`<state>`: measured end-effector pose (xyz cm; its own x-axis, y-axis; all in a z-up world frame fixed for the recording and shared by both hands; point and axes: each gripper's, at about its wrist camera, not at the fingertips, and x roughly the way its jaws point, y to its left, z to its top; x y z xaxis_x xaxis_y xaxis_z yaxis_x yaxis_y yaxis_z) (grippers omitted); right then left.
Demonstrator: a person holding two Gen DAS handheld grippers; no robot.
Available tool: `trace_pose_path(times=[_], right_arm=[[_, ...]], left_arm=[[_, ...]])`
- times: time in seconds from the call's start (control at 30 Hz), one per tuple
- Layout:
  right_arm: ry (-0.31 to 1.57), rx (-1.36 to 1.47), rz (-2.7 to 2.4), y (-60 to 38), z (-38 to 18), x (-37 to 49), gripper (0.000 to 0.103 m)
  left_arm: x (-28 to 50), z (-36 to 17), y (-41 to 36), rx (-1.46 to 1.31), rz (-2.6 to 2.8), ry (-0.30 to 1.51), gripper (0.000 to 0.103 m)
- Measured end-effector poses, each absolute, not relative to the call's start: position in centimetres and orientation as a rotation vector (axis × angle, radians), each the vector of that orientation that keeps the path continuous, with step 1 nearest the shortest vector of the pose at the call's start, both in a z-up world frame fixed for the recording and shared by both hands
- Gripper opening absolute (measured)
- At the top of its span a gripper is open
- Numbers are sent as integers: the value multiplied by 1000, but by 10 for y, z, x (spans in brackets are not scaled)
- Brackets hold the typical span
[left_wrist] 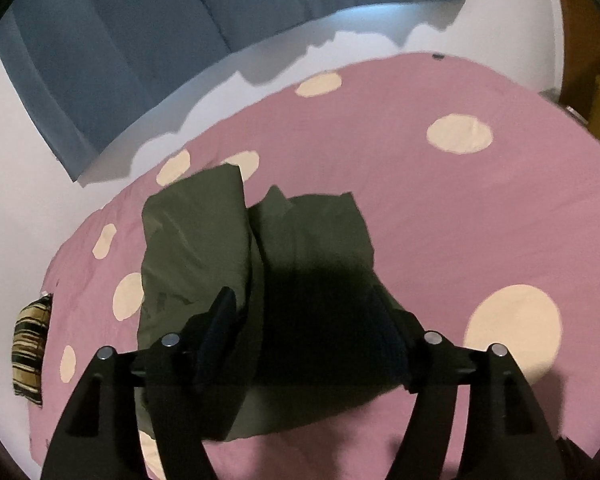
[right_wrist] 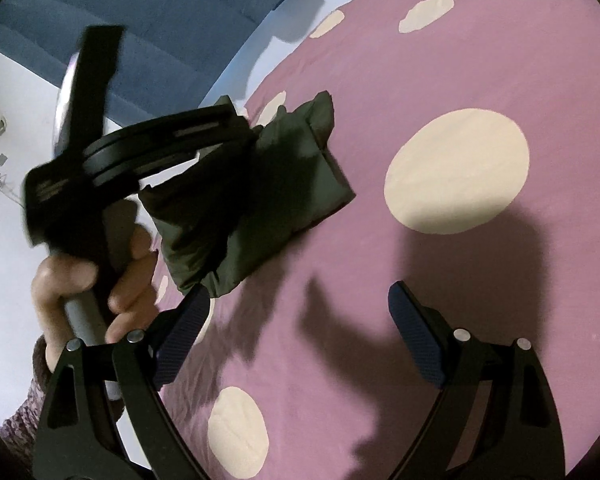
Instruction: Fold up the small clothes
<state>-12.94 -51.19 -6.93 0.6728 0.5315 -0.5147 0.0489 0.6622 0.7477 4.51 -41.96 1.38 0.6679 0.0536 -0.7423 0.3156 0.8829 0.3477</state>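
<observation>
Olive-green cotton garment [left_wrist: 227, 264] lying folded into a thick, lumpy bundle on the pink bedsheet with cream dots [left_wrist: 440, 208], near the bed's left edge below the blue curtain. Probably late in this fold; perhaps one tidying press or another fold left. Left claw [left_wrist: 306, 334] hovering just above the bundle's near end, jaws apart, nothing clamped. Right claw [right_wrist: 297, 338] wide apart over bare sheet, bundle beyond its left finger.
</observation>
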Motion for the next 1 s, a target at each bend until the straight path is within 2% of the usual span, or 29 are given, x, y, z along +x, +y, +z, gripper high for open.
trace_pose_path(times=[0.2,0.3,0.4,0.6,0.7,1.0], right_arm=[[798,806,306,-511,-62,-135,91],[802,814,317,-509,-60,-136,91],[806,809,331,-505,-55,-134,91],[813,862,387,-496,-44,-117,91],[818,878,444,-487,-33,-97,91],[918,954,528,-446,-23,-3,91]], left_arm=[[18,32,-390,417,-211,794,72],[-1,39,-358,361,-248,769,73],[-24,41,-314,312,-253,723,78],[-43,38,-238,169,-273,714,80],[-44,24,-206,168,-229,681,81],[-33,-24,-169,186,-128,750,81]])
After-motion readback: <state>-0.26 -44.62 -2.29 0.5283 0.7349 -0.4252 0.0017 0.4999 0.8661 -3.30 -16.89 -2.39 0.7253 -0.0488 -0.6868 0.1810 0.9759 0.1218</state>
